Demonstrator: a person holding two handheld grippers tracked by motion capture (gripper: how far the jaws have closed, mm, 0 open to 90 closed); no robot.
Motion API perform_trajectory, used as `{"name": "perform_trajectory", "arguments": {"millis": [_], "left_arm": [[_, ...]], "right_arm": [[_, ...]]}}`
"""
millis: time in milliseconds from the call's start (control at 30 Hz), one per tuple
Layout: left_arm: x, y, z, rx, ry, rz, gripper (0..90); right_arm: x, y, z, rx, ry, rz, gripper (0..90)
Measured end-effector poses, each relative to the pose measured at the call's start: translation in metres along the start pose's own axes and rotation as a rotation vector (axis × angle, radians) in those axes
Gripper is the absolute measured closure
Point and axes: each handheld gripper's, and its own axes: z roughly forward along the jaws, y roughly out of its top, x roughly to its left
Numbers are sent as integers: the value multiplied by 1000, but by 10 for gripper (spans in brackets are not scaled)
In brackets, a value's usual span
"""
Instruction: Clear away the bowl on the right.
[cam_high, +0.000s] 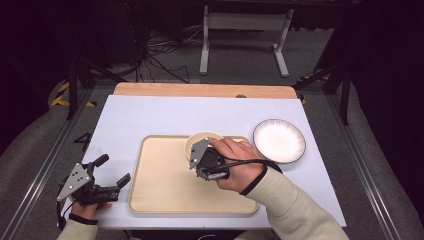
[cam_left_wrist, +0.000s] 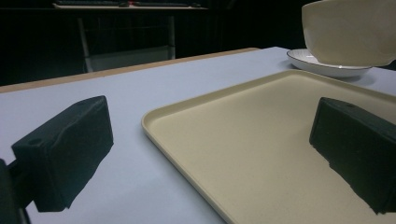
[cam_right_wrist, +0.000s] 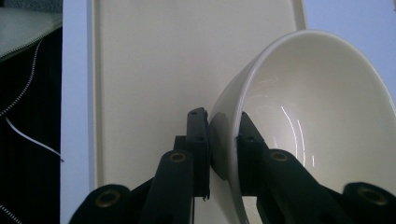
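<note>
The right hand-held gripper (cam_right_wrist: 223, 149) is clenched on the near wall of the cream bowl (cam_right_wrist: 317, 112) — one jaw inside, one outside — carrying it above the far half of the beige tray (cam_high: 165, 190), directly beneath, while the left hand-held gripper (cam_high: 112, 172) rests released on the counter (cam_high: 150, 115).

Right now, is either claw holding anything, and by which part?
The right claw holds the cream ceramic bowl by its rim, one jaw inside the wall and one outside. The left claw is open and holds nothing.
</note>
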Motion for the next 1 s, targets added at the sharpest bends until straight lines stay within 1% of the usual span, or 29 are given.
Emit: {"name": "perform_trajectory", "arguments": {"millis": [233,400,633,767,1000], "left_arm": [[0,0,0,1,-1,1,2],[0,0,0,0,-1,2,2],[0,0,0,0,-1,2,2],[0,0,0,0,-2,4,2],[0,0,0,0,-2,4,2]], "right_arm": [[2,6,14,-6,14,-32,802],[4,7,24,-5,12,-59,802],[6,5,40,-10,32,-64,802],[6,3,49,-5,34,-74,801],[6,1,60,6,37,-76,800]]}}
